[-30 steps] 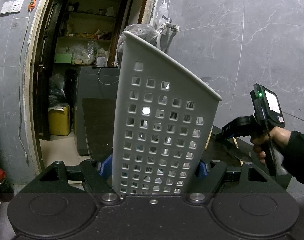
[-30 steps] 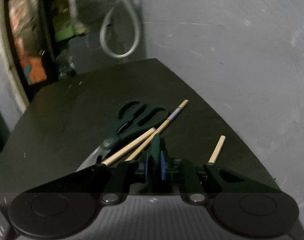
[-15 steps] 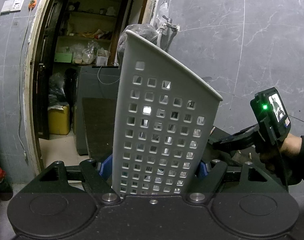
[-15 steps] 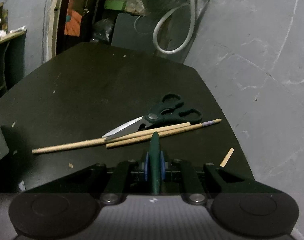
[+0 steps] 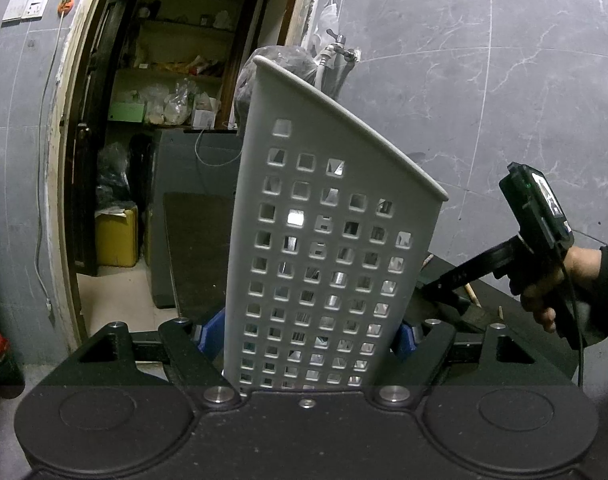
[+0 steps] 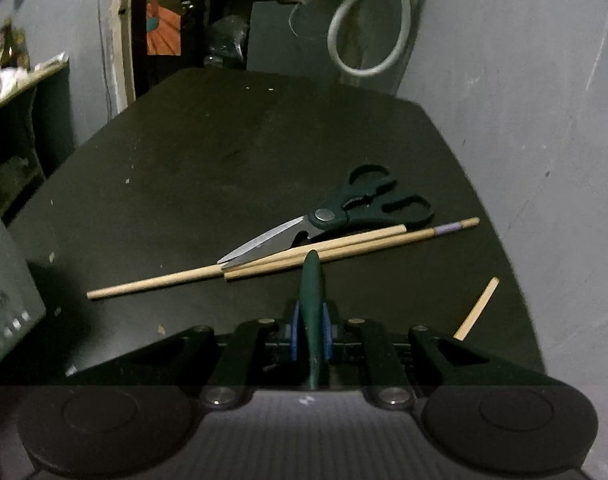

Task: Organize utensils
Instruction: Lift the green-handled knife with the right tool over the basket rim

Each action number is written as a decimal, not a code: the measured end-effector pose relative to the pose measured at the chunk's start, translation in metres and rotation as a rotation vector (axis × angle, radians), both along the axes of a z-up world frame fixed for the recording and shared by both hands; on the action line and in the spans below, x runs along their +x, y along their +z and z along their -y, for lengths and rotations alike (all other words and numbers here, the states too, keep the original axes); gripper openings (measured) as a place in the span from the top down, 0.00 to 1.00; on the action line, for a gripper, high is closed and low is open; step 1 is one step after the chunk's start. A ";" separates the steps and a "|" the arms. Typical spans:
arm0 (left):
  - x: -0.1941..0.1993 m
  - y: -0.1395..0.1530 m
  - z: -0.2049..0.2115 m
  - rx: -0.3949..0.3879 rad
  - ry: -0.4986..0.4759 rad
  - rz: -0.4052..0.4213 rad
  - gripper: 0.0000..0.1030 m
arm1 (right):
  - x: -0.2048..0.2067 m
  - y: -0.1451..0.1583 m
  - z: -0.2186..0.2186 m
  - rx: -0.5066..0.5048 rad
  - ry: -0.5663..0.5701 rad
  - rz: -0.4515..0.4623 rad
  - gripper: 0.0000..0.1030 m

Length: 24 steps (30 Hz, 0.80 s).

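Light grey holder [image 5: 324,248] with a grid of square holes is seen between blue-padded black left tongs [image 5: 310,332], dark green handle [image 6: 312,304] between blue pads of right tongs [image 6: 310,332], black-handled scissors [image 6: 344,216] and pale wood chopsticks [image 6: 288,258], one purple-banded, on black bench [image 6: 224,152], walls grey marble-veined.

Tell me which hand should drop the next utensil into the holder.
Right. The right tool already clamps a dark green handle and could carry it over. The left tool is occupied gripping the perforated grey holder, so it probably should just steady it.
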State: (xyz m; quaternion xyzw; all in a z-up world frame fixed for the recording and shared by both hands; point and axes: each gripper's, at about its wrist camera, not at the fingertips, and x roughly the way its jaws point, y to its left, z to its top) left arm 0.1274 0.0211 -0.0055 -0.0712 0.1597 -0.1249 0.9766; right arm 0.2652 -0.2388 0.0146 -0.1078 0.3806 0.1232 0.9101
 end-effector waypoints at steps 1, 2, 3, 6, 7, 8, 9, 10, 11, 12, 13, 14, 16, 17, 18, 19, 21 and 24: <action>0.000 0.000 0.000 -0.001 0.000 -0.001 0.22 | 0.001 0.000 0.003 0.020 -0.004 -0.010 0.86; 0.000 0.001 0.000 -0.002 0.000 -0.002 0.22 | 0.002 0.000 0.006 0.041 -0.011 -0.017 0.87; 0.001 0.001 0.000 -0.002 0.002 -0.003 0.22 | 0.002 0.000 0.008 0.058 -0.015 -0.019 0.87; 0.002 0.000 0.001 -0.001 0.005 -0.008 0.22 | -0.004 0.003 0.012 0.085 -0.026 0.014 0.87; 0.003 0.000 0.001 -0.001 0.007 -0.011 0.22 | -0.007 0.005 0.012 0.097 -0.023 0.029 0.87; 0.003 0.000 0.002 0.000 0.008 -0.013 0.23 | -0.009 0.007 0.013 0.110 -0.017 0.043 0.87; 0.003 -0.001 0.002 0.000 0.009 -0.014 0.23 | -0.012 0.010 0.014 0.123 -0.011 0.057 0.87; 0.004 0.000 0.002 0.000 0.009 -0.015 0.23 | -0.016 0.014 0.014 0.132 -0.006 0.072 0.87; 0.004 0.000 0.002 -0.001 0.009 -0.016 0.23 | -0.020 0.018 0.014 0.140 -0.003 0.088 0.87; 0.004 0.000 0.002 -0.001 0.009 -0.016 0.23 | -0.023 0.023 0.015 0.149 0.001 0.106 0.87; 0.004 0.000 0.002 -0.001 0.009 -0.016 0.23 | -0.028 0.027 0.016 0.161 0.005 0.127 0.87; 0.005 0.000 0.002 -0.001 0.010 -0.017 0.23 | -0.033 0.032 0.016 0.173 0.008 0.150 0.87; 0.005 0.000 0.002 -0.002 0.011 -0.018 0.23 | -0.046 0.042 0.018 0.205 0.019 0.207 0.87; 0.005 0.000 0.003 -0.001 0.012 -0.018 0.23 | -0.051 0.046 0.020 0.220 0.022 0.232 0.87; 0.005 0.000 0.003 -0.001 0.013 -0.019 0.23 | -0.056 0.051 0.021 0.243 0.025 0.257 0.87; 0.005 0.001 0.003 -0.001 0.013 -0.020 0.23 | -0.059 0.055 0.021 0.265 0.029 0.277 0.87; 0.006 0.001 0.003 0.000 0.014 -0.020 0.23 | -0.067 0.061 0.022 0.296 0.040 0.327 0.87; 0.006 0.001 0.003 0.000 0.014 -0.021 0.23 | -0.076 0.067 0.021 0.330 0.053 0.397 0.87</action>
